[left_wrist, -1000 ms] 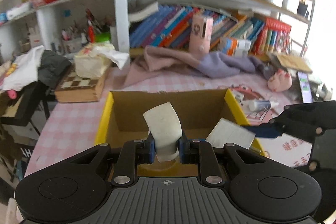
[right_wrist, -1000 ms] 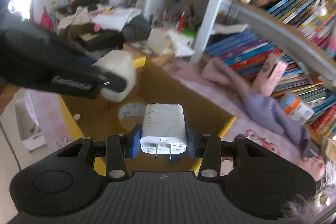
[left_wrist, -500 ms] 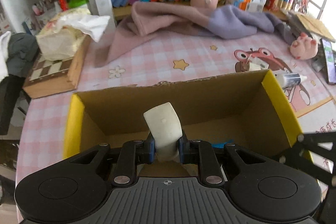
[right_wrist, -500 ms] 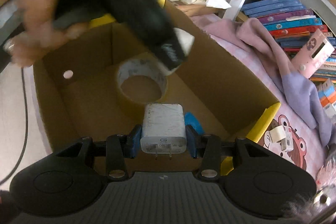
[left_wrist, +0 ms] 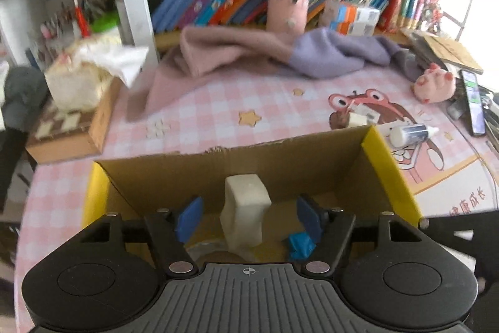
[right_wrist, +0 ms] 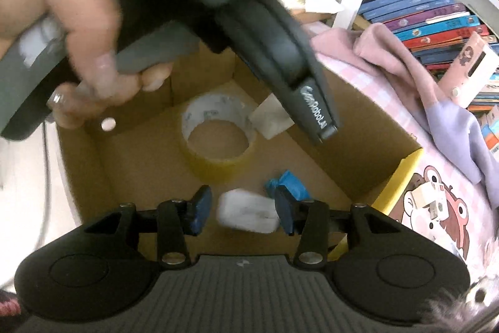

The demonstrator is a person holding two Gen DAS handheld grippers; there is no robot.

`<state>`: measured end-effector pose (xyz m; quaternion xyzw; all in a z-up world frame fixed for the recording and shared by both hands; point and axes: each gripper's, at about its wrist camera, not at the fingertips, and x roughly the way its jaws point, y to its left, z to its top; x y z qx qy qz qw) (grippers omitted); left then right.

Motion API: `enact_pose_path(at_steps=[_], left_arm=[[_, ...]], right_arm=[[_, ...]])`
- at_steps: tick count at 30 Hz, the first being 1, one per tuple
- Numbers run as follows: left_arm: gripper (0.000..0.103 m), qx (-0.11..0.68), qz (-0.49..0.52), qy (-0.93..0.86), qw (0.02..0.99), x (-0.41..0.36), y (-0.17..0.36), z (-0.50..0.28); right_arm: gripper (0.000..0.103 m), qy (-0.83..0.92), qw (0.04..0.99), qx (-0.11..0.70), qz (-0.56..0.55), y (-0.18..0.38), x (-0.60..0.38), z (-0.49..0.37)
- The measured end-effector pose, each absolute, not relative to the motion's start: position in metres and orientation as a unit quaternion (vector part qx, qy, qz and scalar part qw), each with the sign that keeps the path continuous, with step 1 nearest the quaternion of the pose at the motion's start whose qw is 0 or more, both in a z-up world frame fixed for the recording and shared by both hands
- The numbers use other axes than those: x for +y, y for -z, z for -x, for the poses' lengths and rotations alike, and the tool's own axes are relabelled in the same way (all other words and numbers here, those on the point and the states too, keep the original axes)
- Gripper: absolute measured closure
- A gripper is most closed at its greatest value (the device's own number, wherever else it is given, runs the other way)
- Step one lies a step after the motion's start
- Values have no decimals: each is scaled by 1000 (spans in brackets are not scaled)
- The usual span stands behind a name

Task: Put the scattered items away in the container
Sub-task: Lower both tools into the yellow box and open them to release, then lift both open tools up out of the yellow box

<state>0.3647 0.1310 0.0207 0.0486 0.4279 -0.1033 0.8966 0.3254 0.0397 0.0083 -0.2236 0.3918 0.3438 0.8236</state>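
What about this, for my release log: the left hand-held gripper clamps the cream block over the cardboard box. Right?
Not clamped. The left wrist view shows the left hand-held gripper has just been opening, pads clear of the cream block between them, over the cardboard box.

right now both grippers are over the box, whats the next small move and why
Probably lift both clear. The left gripper has just been opening, its pads apart from the cream block; the right gripper stands open around the white charger. Both items look released inside the cardboard box.
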Motion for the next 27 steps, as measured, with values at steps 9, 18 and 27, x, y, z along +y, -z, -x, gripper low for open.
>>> enact_pose_path(at_steps=[9, 18, 27], left_arm=[[34, 348, -65, 97, 930, 134, -64, -290], [34, 290, -57, 70, 953, 139, -87, -202], [30, 272, -39, 33, 961, 149, -87, -130]], right_arm=[[57, -320, 865, 344, 176, -46, 16, -284], [57, -288, 898, 298, 147, -74, -2, -228], [57, -238, 927, 257, 135, -83, -16, -172]])
